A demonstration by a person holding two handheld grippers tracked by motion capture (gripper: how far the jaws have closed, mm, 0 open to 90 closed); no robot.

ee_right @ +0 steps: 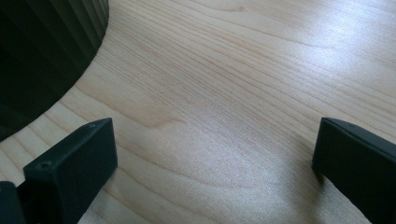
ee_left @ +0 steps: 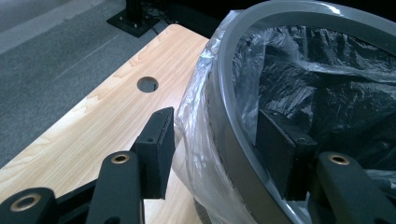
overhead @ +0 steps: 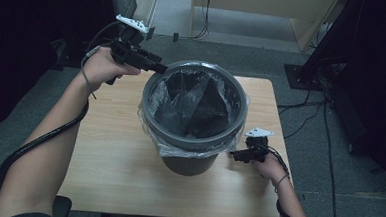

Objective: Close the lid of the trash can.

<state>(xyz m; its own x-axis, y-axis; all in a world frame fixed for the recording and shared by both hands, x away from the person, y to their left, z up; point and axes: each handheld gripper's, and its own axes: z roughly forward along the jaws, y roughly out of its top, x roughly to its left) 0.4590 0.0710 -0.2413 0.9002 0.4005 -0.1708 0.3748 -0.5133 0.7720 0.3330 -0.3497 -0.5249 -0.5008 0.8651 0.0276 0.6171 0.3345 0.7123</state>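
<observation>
Carefully, we straddled the bin rim [ee_left: 233,140] with the released left hand-held gripper [ee_left: 224,149], ready to clamp squarely.

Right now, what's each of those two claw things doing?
Left gripper: open, one jaw on each side of the bin rim, not clamped.
Right gripper: open, holding nothing, over the table.

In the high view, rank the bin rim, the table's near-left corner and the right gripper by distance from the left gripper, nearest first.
1. Bin rim: the left gripper straddles it at the bin's far-left edge.
2. Right gripper: across the bin, at the table's right side.
3. Table's near-left corner: farthest, toward the person.
</observation>
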